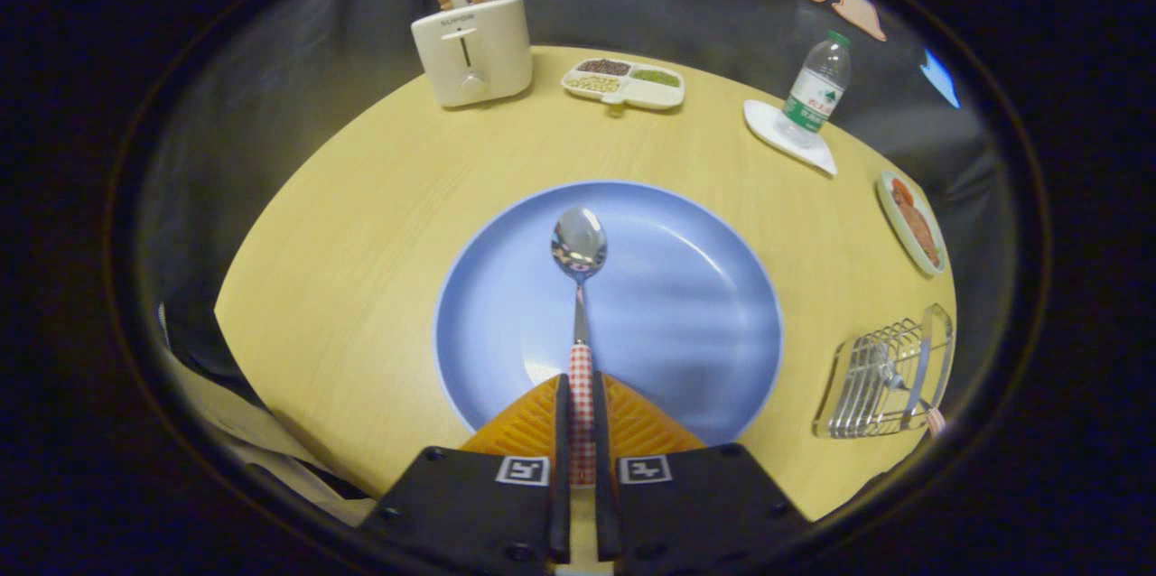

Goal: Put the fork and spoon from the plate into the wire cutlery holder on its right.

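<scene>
Pale yellow wood makes up the round table [361,224], with dark cloth hanging behind it as the booth's wall. At the middle of the table sits a blue plate [686,305]. Over the plate the spoon [579,287] points straight ahead, its shiny bowl out beyond the fingers and its red-and-white checked handle running back between them. The gripper [582,386] has its two fingers drawn in close on that handle, one pressing on each side, so the spoon is clamped in its grasp. Whether the spoon's bowl rests on the plate or hangs just above it cannot be told.

To the right of the plate, near the table's edge, stands the wire cutlery holder [880,377], apart from the plate. Something with a checked handle end like the spoon's shows at the holder's lower right corner, and a metal shape lies inside the wires; it may be the fork, but it is too small to be sure.

Further back on the table stand a cream toaster [471,51], a divided dish [623,83] with grains or beans in three compartments, and a water bottle [817,88] upright on a white coaster [772,129]. At the right edge lies a small oval dish [912,222] with reddish food on it
</scene>
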Motion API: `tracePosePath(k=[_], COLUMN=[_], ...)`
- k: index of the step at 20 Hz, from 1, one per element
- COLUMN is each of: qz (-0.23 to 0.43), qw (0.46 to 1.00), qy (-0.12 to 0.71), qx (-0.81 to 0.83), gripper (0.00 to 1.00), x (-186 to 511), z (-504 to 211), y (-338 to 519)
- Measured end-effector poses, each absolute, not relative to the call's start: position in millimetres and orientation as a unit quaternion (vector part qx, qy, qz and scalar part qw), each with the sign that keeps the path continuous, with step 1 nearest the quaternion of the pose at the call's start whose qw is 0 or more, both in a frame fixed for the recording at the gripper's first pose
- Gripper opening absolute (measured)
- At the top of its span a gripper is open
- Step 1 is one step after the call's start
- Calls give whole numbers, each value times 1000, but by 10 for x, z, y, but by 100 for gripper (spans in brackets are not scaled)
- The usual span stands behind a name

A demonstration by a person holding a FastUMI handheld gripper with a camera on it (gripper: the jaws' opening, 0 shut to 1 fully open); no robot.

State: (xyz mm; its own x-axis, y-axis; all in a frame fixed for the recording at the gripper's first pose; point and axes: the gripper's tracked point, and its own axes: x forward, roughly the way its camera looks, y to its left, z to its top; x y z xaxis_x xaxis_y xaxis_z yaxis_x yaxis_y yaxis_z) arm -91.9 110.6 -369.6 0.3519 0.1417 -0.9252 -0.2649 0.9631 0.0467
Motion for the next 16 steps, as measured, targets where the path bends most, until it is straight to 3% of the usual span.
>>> tracePosePath(k=[1, 16], qz=[127, 165], qw=[817, 789], qy=[560, 583], qx=[-38, -99], gripper=[9, 9], x=[-942, -768], z=[-3680, -2627], y=[1116, -96])
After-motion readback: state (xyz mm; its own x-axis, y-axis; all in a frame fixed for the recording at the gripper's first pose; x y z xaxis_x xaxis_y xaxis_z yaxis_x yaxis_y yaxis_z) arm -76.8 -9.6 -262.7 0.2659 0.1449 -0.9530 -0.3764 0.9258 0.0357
